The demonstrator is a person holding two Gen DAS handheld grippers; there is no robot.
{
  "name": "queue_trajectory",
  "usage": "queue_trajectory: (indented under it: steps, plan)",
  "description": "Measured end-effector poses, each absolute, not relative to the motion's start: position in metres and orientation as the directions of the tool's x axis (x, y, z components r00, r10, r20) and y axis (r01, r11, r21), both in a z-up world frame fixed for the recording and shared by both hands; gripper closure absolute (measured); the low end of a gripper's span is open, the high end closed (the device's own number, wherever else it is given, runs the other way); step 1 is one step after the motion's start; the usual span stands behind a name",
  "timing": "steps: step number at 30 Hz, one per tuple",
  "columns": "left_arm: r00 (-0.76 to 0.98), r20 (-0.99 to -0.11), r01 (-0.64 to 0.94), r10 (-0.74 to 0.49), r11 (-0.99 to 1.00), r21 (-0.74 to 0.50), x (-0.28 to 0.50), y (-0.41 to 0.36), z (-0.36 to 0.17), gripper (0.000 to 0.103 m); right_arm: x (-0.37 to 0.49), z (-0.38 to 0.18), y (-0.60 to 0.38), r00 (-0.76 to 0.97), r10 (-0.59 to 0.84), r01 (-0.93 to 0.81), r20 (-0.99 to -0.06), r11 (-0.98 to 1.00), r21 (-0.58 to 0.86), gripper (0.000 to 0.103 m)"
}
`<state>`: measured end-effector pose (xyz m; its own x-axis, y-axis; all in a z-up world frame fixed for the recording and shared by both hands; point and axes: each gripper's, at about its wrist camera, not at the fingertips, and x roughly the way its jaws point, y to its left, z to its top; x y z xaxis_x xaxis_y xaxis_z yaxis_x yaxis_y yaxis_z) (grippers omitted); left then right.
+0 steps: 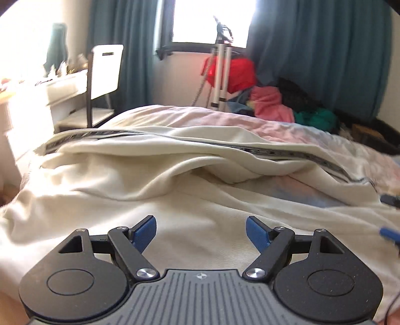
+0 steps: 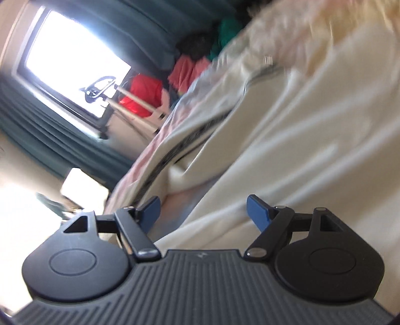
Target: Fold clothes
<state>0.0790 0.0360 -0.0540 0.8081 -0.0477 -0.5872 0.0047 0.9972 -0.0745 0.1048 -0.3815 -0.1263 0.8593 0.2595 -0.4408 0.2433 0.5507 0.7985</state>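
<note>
Left tongs are standing wide apart, blue pads hovering over the cream garment with nothing between them. Right tongs are likewise gaping, gripping nothing, cream cloth lying just beyond their tips (this view is tilted hard and blurred).

Garment is lying spread across the bed, rumpled, its upper layer folded over toward the near side; a dark patterned band is running along the folded edge. Pale pink-tinted bedding is showing beyond it and under the raised fold.

At the far end of the bed, a heap of clothes is sitting: red, pink, black, teal. White stand is rising in front of the bright window, teal curtains hanging on both sides. White chair is standing beside a cluttered counter on the left.
</note>
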Motion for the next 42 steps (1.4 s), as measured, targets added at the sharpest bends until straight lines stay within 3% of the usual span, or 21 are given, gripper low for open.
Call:
queue_trajectory:
  steps: [6,9,13,16,19,20,21,24,29,31,37,42]
  plan:
    - [0.835,-0.542,0.029,-0.094,0.992,-0.126,0.079,0.039,-0.054,0.02,0.146,-0.132,-0.379,0.808,0.462,0.212,-0.365,0.349,0.913,0.024]
    - [0.834,-0.538,0.042,-0.127,0.985,-0.168,0.085,0.041,-0.058,0.018,0.184,-0.131,-0.375,0.81,0.395,0.3,-0.433,0.355,0.885,0.024]
    - [0.774,-0.601,-0.068,-0.199,0.918,-0.391,0.107,0.077,-0.081,0.018,0.241,-0.144,-0.375,0.808,0.289,0.4,-0.514,0.371,0.838,0.025]
    - [0.755,-0.619,-0.119,-0.216,0.884,-0.453,0.119,0.094,-0.092,0.018,0.266,-0.151,-0.375,0.806,0.171,0.481,-0.567,0.371,0.795,0.026]
    - [0.755,-0.611,-0.101,-0.239,0.878,-0.468,0.123,0.094,-0.096,0.018,0.276,-0.149,-0.384,0.784,0.019,0.573,-0.621,0.365,0.734,0.048]
    - [0.755,-0.603,-0.088,-0.258,0.871,-0.483,0.124,0.093,-0.097,0.018,0.279,-0.146,-0.388,0.764,-0.029,0.606,-0.645,0.377,0.701,0.072]
    - [0.751,-0.598,-0.072,-0.28,0.865,-0.496,0.125,0.092,-0.1,0.018,0.282,-0.144,-0.393,0.742,-0.078,0.638,-0.666,0.387,0.666,0.084]
    - [0.737,-0.601,-0.044,-0.311,0.864,-0.501,0.127,0.086,-0.103,0.018,0.287,-0.126,-0.404,0.738,-0.142,0.637,-0.66,0.468,0.613,0.093]
    - [0.732,-0.596,-0.05,-0.332,0.845,-0.532,0.124,0.088,-0.101,0.018,0.258,-0.068,-0.409,0.884,-0.157,0.423,-0.441,0.672,0.608,0.095]
    - [0.731,-0.588,-0.045,-0.348,0.834,-0.55,0.12,0.089,-0.099,0.018,0.241,-0.069,-0.416,0.882,-0.152,0.413,-0.446,0.706,0.576,0.096]
    - [0.737,-0.596,-0.027,-0.319,0.868,-0.497,0.11,0.079,-0.092,0.018,0.18,-0.134,-0.466,0.797,-0.131,0.545,-0.589,0.577,0.608,0.099]
    - [0.727,-0.61,-0.03,-0.314,0.873,-0.486,0.106,0.066,-0.094,0.018,0.158,-0.155,-0.493,0.859,0.042,0.464,-0.511,0.359,0.81,0.096]
